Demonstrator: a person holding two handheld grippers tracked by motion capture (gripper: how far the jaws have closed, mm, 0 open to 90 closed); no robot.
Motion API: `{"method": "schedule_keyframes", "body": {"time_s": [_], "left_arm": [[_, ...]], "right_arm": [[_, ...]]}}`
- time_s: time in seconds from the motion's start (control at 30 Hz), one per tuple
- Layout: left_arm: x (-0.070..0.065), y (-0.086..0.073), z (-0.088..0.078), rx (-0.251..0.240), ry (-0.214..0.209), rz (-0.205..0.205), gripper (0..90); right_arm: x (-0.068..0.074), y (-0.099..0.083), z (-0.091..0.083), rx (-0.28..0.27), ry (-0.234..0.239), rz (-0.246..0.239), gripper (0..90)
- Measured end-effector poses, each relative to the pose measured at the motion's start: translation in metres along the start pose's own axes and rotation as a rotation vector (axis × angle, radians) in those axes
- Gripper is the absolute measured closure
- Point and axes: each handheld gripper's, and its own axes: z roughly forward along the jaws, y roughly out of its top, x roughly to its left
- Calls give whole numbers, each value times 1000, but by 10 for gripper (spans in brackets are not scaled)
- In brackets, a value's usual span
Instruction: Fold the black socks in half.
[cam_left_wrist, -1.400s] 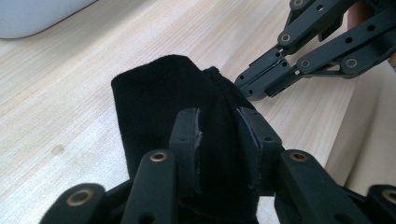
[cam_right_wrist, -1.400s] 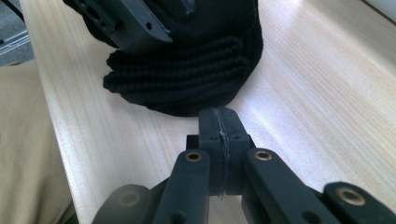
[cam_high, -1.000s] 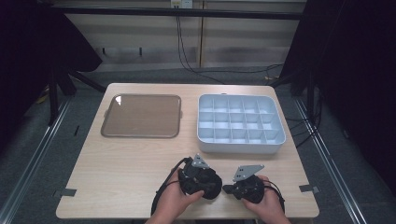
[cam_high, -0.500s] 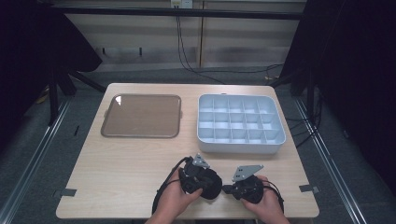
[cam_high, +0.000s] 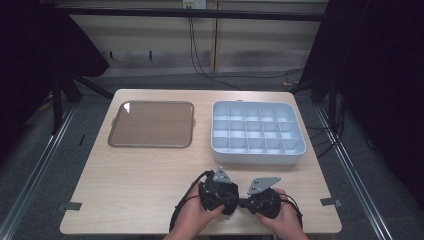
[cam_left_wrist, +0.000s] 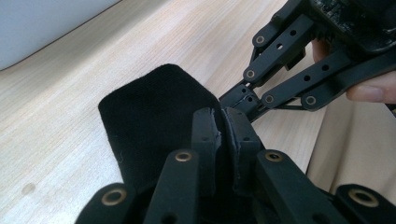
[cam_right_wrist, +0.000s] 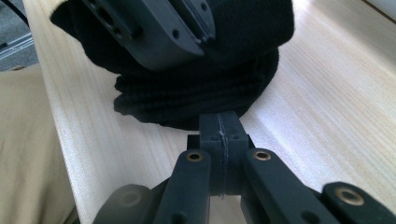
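Left gripper view: the left claw (cam_left_wrist: 223, 128) is clenched on a black knitted cloth (cam_left_wrist: 154, 116), having just been closing, with fabric pinched between its pads. Just beyond it, the right claw (cam_right_wrist: 219, 128) is clenched tight, its tips touching the cloth's edge; whether it grips any fabric I cannot tell. The cloth lies on the tabletop (cam_high: 150, 175) between both claws. Farther off sit a grey compartment tray (cam_high: 257, 156) and a flat brown tray (cam_high: 151, 125).

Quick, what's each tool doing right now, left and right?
Left tool: just closed, shut on the black cloth.
Right tool: shut, its tips at the black cloth's edge; grip cannot be told.
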Motion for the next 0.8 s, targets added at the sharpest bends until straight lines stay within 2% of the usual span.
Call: {"method": "schedule_keyframes", "body": {"time_s": [0.1,0.13,0.17,0.3,0.37,0.4,0.43,0.5,0.53,0.57,0.6,0.63,0.7,0.73,0.8], "left_arm": [[-1,-1,4,16,11,14,831],[0,-2,6,49,21,41,831],[-1,-4,10,30,23,20,832],[-2,-4,11,35,29,22,833],[-1,-5,11,56,33,50,833],[-3,-5,13,43,39,35,833],[-2,-5,13,52,39,43,834],[-3,-5,15,41,46,31,835],[-3,-5,15,50,49,32,836],[-3,-6,16,39,48,18,837],[-2,-6,16,45,45,18,839],[-1,-6,15,54,47,38,840],[-3,-7,16,42,56,25,841],[-1,-7,15,55,54,34,841],[-2,-8,16,37,49,14,841]], "right_arm": [[0,0,0,1,1,0,900],[0,0,0,0,0,0,900],[0,0,0,1,2,2,900],[0,1,-1,12,-10,-6,899],[0,0,-1,13,-11,0,898],[0,0,-2,14,-10,6,898],[0,0,-2,16,-12,3,896],[-1,-1,-3,15,-12,-5,893],[-1,-1,-3,18,-14,-1,892],[-1,-1,-4,21,-21,7,892],[-2,-2,-5,22,-21,0,892],[-3,-2,-6,24,-28,3,891],[-5,-3,-7,19,-31,4,891],[-5,-4,-9,18,-34,9,891],[-7,-4,-11,6,-35,13,890]]}}
